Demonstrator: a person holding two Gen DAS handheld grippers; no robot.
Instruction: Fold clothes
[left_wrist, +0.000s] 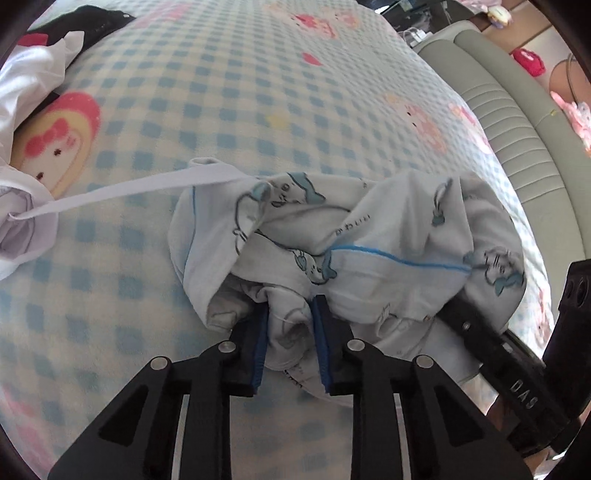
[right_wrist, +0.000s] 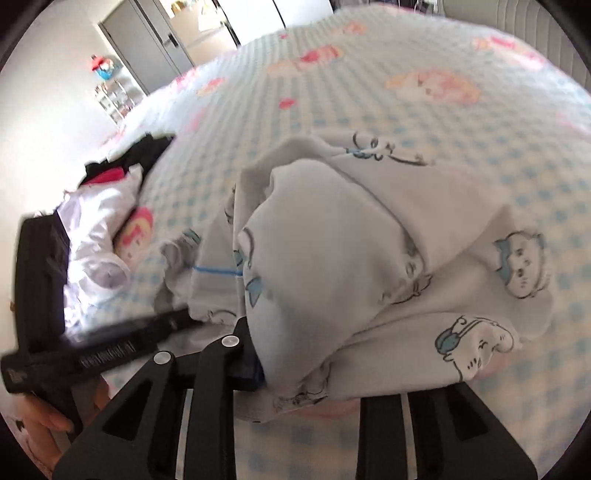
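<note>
Your left gripper (left_wrist: 290, 325) and right gripper (right_wrist: 310, 373) both pinch the bunched printed garment (left_wrist: 369, 240); the checked blanket (left_wrist: 258, 92) lies open beyond.

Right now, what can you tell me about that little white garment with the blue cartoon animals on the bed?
The garment is soft, thin white cloth printed with small blue cartoon animals and edged with a bright blue line. It lies crumpled and bunched on the checked blanket, not yet folded flat. The left claw pinches a fold at its near edge; the right claw is buried under its cloth, gripping another part. A white strap from another garment runs to its far-left edge.
</note>
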